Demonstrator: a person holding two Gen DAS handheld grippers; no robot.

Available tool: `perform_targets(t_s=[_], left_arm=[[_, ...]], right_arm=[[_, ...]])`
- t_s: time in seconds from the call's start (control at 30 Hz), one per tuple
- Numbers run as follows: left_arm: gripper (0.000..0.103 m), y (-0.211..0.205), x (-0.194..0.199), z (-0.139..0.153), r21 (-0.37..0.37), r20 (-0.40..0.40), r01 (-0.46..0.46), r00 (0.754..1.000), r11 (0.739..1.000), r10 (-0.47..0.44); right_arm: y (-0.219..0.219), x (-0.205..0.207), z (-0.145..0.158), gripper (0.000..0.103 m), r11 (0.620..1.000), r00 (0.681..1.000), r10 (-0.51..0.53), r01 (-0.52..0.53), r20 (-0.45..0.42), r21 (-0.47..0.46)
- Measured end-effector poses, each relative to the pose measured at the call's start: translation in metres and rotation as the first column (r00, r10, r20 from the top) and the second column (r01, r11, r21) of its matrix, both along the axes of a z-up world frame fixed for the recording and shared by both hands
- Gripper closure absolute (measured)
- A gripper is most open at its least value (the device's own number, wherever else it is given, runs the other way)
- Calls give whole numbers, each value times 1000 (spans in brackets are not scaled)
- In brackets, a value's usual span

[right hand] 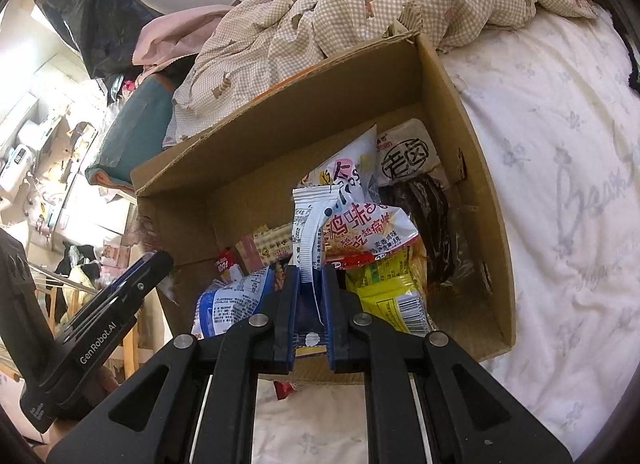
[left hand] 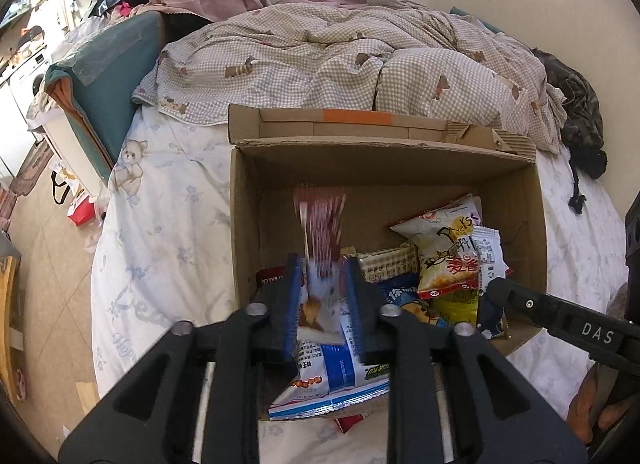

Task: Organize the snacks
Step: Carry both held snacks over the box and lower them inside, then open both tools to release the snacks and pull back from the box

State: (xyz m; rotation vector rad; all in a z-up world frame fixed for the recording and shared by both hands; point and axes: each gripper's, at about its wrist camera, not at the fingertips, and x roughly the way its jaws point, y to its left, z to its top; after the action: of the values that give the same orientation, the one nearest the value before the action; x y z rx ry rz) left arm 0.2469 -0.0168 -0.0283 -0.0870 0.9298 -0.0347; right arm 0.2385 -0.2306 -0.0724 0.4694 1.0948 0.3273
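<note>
**Snacks Going Into the Box on the Bed**

A brown cardboard box (left hand: 528, 224) sits open on a bed with a white sheet (left hand: 168, 224). A checked blanket (left hand: 340, 56) with little dogs on it is bunched up behind the box.

Many snack bags lie inside the box, mostly on its right side. There is a white and red chip bag (right hand: 360, 224), a yellow bag (right hand: 384, 292), a blue and white bag (right hand: 232, 300) and a dark bag (right hand: 436, 232) near the right wall.

The left tongs (left hand: 323, 288) are over the near left part of the box. A red striped snack packet (left hand: 322, 232) stands between them, blurry in the picture. The tongs are a little apart, and I cannot tell if the pads press on the packet.

The right tongs (right hand: 311, 300) are over the near middle of the box. They are clamped on a thin white snack packet (right hand: 308, 224), which sticks up from between them, above the other bags.

Each pair of tongs shows at the side of the other one's view. The two are near each other, not touching.
</note>
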Motion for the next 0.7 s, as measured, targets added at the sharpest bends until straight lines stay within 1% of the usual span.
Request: perform_targets(t_s=[0.13,0.2,0.23,0.27,0.3,0.37,0.5,0.6,0.63,0.7], left_arm=[[57,0,-2,1,-13,9,-2,1000,1000,2],[37,0,-3,3,-17,12,0,1000,1000,0],[32,0,-4,4,-20,17,-2,1000,1000,2],[23,1,-5,5,-23,22,-5,1000,1000,6],[18,1,-6,7,-27,32,-9,999,1000,10],[16,2,-7,10,-28,51,-13,999,1000,14],[16,3,-8,13,-26,62,-13,998,1000,14],[16,6,-8,13,-37,60,-21,998,999,23],[16,7,-8,12,-39,58,-23,998,999,25],[16,9,-8,12,-45,55,-28,998,999,30]], right_arm=[[-1,0,0,90,1000,1000,-1,1,4,24],[-1,-1,1,88,999,1000,-4,4,10,32],[-1,-1,2,88,999,1000,-6,5,14,36],[-1,-1,3,88,999,1000,-8,7,19,42],[-2,-1,4,88,999,1000,-9,8,21,48],[-3,-1,5,88,998,1000,-11,9,27,62],[-5,-1,7,88,998,999,-23,21,34,65],[-7,0,7,83,998,999,-30,28,23,59],[-8,0,6,78,998,999,-29,28,20,58],[-8,-1,6,62,998,999,-30,29,19,56]])
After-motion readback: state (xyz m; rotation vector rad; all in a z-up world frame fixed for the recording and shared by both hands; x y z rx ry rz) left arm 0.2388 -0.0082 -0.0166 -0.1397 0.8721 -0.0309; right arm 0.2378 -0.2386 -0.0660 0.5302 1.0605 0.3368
